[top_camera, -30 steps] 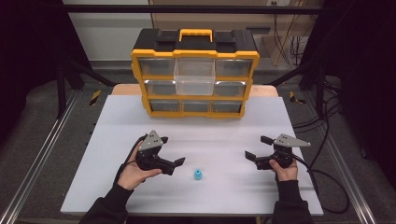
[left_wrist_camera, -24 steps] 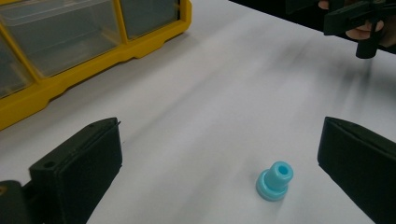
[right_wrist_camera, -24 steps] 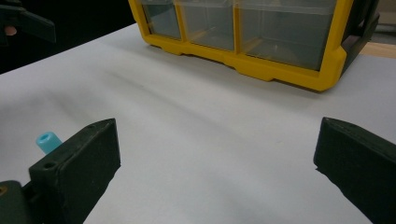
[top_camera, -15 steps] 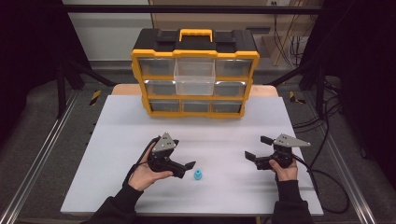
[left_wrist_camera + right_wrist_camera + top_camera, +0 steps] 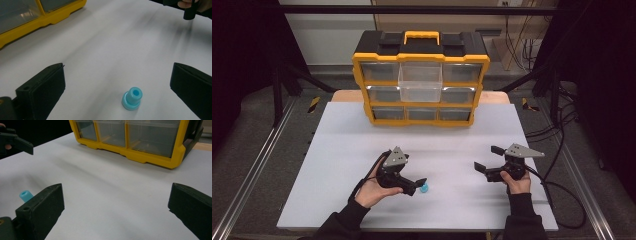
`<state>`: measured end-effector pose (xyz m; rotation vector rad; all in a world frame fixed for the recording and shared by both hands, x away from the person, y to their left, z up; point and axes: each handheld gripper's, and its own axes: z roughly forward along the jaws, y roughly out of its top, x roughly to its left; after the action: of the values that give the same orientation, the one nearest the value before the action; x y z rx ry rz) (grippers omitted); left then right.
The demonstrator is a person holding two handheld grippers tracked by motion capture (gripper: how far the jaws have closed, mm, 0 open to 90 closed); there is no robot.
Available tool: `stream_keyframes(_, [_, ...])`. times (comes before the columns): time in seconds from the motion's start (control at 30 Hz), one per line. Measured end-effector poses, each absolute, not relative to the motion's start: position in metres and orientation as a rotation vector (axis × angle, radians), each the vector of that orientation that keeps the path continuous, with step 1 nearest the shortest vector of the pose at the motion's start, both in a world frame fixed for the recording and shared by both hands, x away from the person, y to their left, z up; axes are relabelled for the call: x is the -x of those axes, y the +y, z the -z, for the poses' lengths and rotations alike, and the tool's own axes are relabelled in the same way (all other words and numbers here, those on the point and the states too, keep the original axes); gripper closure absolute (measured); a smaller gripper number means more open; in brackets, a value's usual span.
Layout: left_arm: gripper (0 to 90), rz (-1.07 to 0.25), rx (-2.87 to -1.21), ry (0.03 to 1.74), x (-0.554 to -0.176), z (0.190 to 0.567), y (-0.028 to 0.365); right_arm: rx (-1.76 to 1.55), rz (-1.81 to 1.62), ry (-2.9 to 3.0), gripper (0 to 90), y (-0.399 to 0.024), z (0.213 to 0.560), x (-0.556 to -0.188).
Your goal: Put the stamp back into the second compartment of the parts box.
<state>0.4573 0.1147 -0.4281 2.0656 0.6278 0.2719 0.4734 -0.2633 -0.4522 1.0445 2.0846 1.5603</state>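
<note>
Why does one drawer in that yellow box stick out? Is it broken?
It doesn't look broken. The clear middle drawer in the top row of the box is pulled out toward the table, while the other drawers sit flush. The small blue piece stands upright alone between the open left tongs.

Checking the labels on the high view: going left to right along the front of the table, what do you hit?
Left tool → small blue piece, just off its tips → bare stretch of white table → right tool.
</note>
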Motion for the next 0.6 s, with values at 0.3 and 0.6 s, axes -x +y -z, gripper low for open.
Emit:
stream_keyframes(0.3, [0.0,-0.251,-2.109,0.637,-0.456,0.44,0.107,-1.043,-1.559,2.086,1.0,-0.263,0.452,-0.474])
stream_keyframes(0.6, [0.9,-0.224,-2.142,0.666,-0.457,0.449,0.104,-1.045,-1.562,2.085,1.0,-0.264,0.452,-0.473])
